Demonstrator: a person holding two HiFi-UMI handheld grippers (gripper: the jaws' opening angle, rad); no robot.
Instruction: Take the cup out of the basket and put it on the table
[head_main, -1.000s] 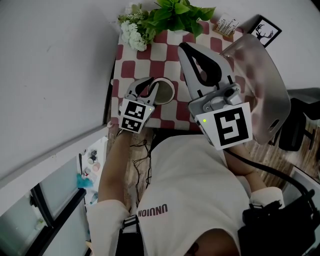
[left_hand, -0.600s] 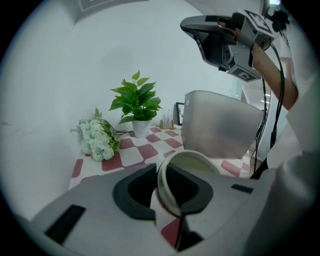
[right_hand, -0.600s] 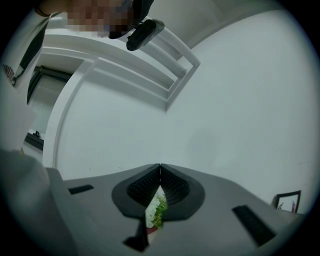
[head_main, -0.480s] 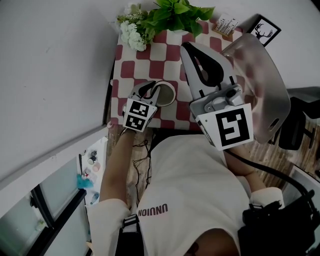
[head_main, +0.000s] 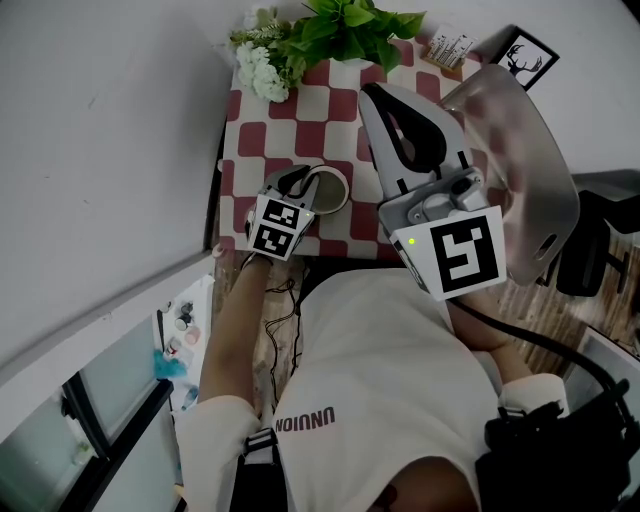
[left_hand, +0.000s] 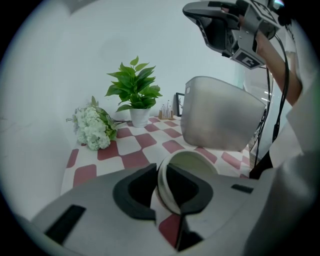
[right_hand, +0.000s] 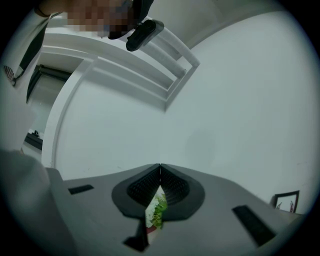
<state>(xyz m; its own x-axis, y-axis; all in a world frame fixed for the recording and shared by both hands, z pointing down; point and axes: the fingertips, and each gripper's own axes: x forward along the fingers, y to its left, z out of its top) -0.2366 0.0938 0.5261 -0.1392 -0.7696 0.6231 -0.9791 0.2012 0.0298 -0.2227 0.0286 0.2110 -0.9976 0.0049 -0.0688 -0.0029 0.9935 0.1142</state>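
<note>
The white cup (head_main: 332, 190) is over the red-and-white checkered table (head_main: 290, 130), near its front edge. My left gripper (head_main: 303, 181) is shut on the cup's rim, with one finger inside and one outside the wall. In the left gripper view the cup (left_hand: 194, 163) leans in my left gripper (left_hand: 161, 184); I cannot tell whether its base touches the table. The grey basket (head_main: 535, 175) stands at the table's right side, and it is also the grey basket (left_hand: 220, 120) behind the cup. My right gripper (head_main: 381, 99) is held high and shut, my right gripper (right_hand: 160, 171) empty.
A potted green plant (head_main: 350, 28) and white flowers (head_main: 262, 68) stand at the table's back. A small rack (head_main: 452, 50) and a framed picture (head_main: 526, 60) sit at the back right. A wall runs along the left, a black chair (head_main: 600, 240) to the right.
My left gripper has carried the cup slightly right and farther over the table. The right gripper has hardly moved.
</note>
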